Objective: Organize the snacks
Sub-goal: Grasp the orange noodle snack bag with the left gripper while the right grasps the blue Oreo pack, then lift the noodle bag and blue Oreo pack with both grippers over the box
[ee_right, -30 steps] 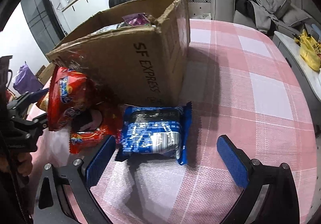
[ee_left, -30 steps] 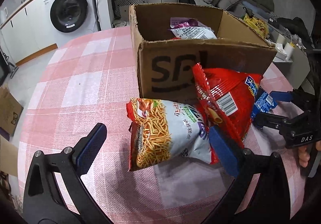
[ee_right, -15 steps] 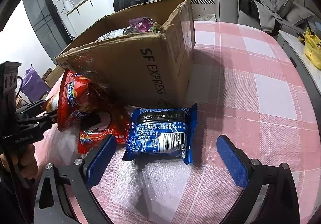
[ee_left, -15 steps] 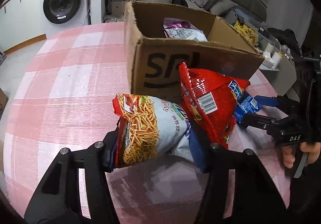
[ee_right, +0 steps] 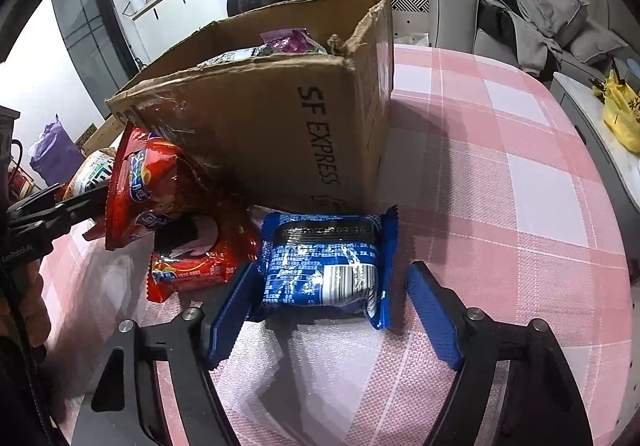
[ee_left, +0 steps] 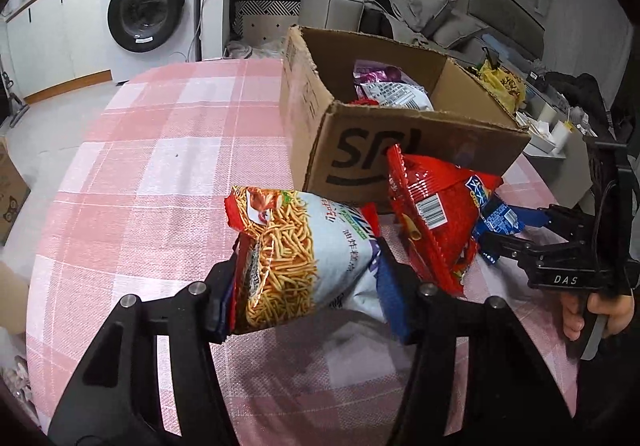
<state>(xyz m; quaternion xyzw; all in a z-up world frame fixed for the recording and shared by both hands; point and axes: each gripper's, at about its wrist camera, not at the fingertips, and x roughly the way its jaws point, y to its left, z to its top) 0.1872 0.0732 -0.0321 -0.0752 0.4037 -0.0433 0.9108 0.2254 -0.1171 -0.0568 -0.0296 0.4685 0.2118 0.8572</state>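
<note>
My left gripper (ee_left: 308, 294) is shut on a noodle-snack bag (ee_left: 296, 254) and holds it above the pink checked table (ee_left: 160, 166). A red chip bag (ee_left: 432, 214) leans on the open cardboard box (ee_left: 360, 158), which holds other snack packs (ee_left: 388, 86). My right gripper (ee_right: 332, 314) is open, its blue pads on either side of a blue cookie pack (ee_right: 328, 266) lying on the table. The left pad touches the pack; the right pad stands apart. A small red packet (ee_right: 188, 270) lies left of it. The box (ee_right: 280, 126) stands just behind.
The right gripper (ee_left: 520, 230) shows at the right of the left wrist view, the left gripper (ee_right: 52, 210) at the left of the right wrist view. A washing machine (ee_left: 148, 6) and a sofa (ee_left: 420, 14) stand beyond the table.
My left gripper closed on the noodle-snack bag and lifted it off the table. My right gripper moved forward around the blue cookie pack and its jaws narrowed.
</note>
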